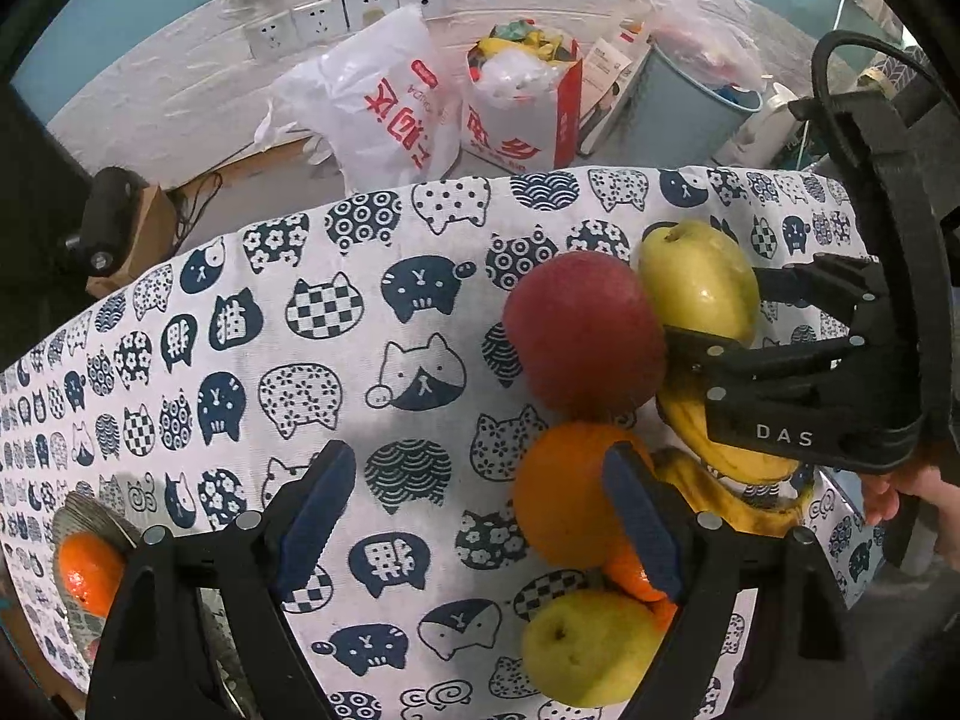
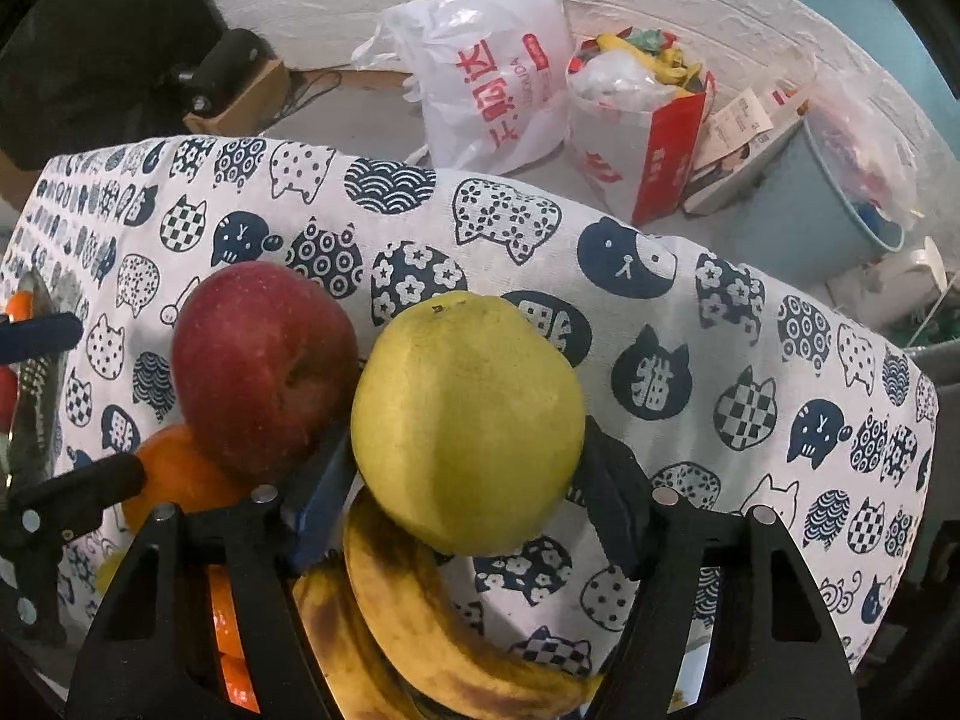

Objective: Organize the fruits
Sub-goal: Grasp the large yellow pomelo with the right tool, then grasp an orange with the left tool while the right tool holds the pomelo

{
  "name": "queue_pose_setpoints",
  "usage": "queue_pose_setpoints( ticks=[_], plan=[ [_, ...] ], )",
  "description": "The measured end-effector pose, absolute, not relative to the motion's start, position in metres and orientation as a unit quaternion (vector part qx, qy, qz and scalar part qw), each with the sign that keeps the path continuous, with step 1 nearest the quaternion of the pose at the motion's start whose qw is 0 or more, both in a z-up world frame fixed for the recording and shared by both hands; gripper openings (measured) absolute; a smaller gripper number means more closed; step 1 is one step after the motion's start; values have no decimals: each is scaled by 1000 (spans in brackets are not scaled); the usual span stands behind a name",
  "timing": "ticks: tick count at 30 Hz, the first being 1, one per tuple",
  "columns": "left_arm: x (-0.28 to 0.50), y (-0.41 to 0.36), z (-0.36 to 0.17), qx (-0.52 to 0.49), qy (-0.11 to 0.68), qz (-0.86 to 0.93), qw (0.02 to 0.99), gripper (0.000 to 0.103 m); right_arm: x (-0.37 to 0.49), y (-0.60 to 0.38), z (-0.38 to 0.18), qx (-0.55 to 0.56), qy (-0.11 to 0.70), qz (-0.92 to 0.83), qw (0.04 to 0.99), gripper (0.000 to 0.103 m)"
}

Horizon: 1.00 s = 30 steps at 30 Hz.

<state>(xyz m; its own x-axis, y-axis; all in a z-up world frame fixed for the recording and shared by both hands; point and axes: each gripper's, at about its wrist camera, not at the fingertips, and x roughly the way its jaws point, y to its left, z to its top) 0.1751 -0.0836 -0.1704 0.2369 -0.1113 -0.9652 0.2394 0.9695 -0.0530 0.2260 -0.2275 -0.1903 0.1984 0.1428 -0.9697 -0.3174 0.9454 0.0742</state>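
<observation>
On the cat-print tablecloth [image 1: 372,324] lies a pile of fruit. My right gripper [image 2: 468,438] points down, both pads against the sides of a yellow-green pear [image 2: 468,426], which rests against a red apple [image 2: 264,366] and above the bananas [image 2: 408,612]. The left wrist view shows the same right gripper [image 1: 720,309] around that pear [image 1: 696,282]. My left gripper [image 1: 480,516] is open over bare cloth, its right finger beside an orange [image 1: 558,492]. A second pear [image 1: 588,654] and a small tangerine [image 1: 627,570] lie nearer. At the left, a grey plate [image 1: 90,519] holds another tangerine [image 1: 87,576].
Past the table's far edge, white plastic bags [image 1: 384,102], a red-and-white bag [image 1: 522,102] and a blue bin [image 1: 690,102] stand on the floor by the wall. A cardboard box [image 1: 138,240] sits at far left. A hand [image 1: 900,492] holds the right gripper.
</observation>
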Motion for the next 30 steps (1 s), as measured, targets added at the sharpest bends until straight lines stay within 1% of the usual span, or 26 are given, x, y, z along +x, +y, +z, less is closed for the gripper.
queue_pose_setpoints(
  ticks=[6, 12, 21, 23, 25, 26, 27, 30],
  plan=[
    [171, -91, -170, 38, 610, -132, 781, 86, 217, -241, -182, -55, 607, 119, 784, 71],
    [169, -104, -182, 37, 624, -140, 768, 86, 201, -260, -169, -36, 600, 99, 793, 71],
    [164, -120, -205, 69, 631, -148, 758, 86, 176, -278, -156, -18, 591, 92, 801, 71],
    [163, -120, -209, 76, 631, -147, 758, 82, 172, -279, -153, -17, 588, 92, 803, 71],
    [162, -121, -212, 73, 632, -153, 756, 69, 168, -280, -151, -16, 587, 92, 804, 71],
    [162, -120, -213, 64, 633, -162, 754, 65, 167, -281, -151, -15, 586, 92, 805, 71],
    [161, -121, -213, 59, 633, -165, 754, 62, 166, -281, -150, -14, 585, 92, 805, 71],
    [157, -122, -211, 74, 623, -164, 761, 61, 163, -279, -148, -13, 583, 95, 807, 71]
  ],
)
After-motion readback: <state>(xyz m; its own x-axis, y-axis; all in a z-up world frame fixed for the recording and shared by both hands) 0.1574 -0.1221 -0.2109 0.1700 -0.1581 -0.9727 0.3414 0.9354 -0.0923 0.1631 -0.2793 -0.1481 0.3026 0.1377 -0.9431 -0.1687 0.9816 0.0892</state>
